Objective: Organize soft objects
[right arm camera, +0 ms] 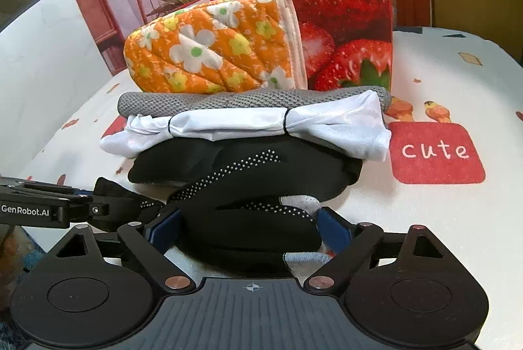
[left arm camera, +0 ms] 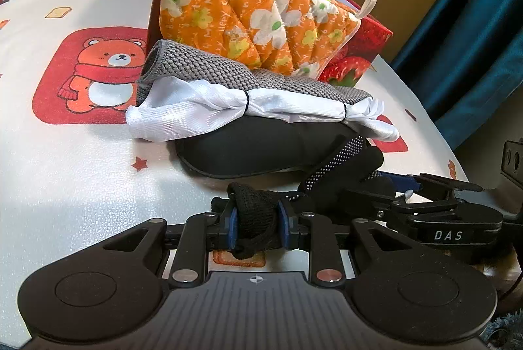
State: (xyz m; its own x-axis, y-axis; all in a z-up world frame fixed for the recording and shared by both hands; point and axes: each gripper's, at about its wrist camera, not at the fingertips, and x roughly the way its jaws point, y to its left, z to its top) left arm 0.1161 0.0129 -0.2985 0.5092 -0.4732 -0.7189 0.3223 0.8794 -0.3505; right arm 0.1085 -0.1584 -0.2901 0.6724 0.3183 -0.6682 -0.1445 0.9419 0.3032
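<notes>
So there's a stack of soft stuff sitting on the white foam table mat with the red bear and star prints [left arm camera: 65, 153]. Bottom layer is a black padded fabric piece [left arm camera: 261, 147], then a white satiny cloth cinched with thin black bands [left arm camera: 209, 111], then a grey knitted cloth folded flat [left arm camera: 209, 68], and on top an orange quilted oven mitt with white and yellow flowers [left arm camera: 242, 16], tilted, with its cream hanging loop sticking up. The mitt leans against a red box printed with strawberries [right arm camera: 353, 32] at the far side of the stack.

At the near side of the stack lies a black glove with rows of small white grip dots [right arm camera: 248, 219], stretched between the two tools. The left gripper [left arm camera: 256, 225] has its blue pads squeezed narrow on the black knitted cuff end of that glove, with a bit of cord hanging below. The right gripper [right arm camera: 250, 229] stands much wider, its blue pads either side of the glove's bulky body, with a bit of grey-white lining showing at the right pad. I can't tell for sure if the pads actually press it.

To the right on the mat there's a red square patch reading "cute" [right arm camera: 436, 152].
</notes>
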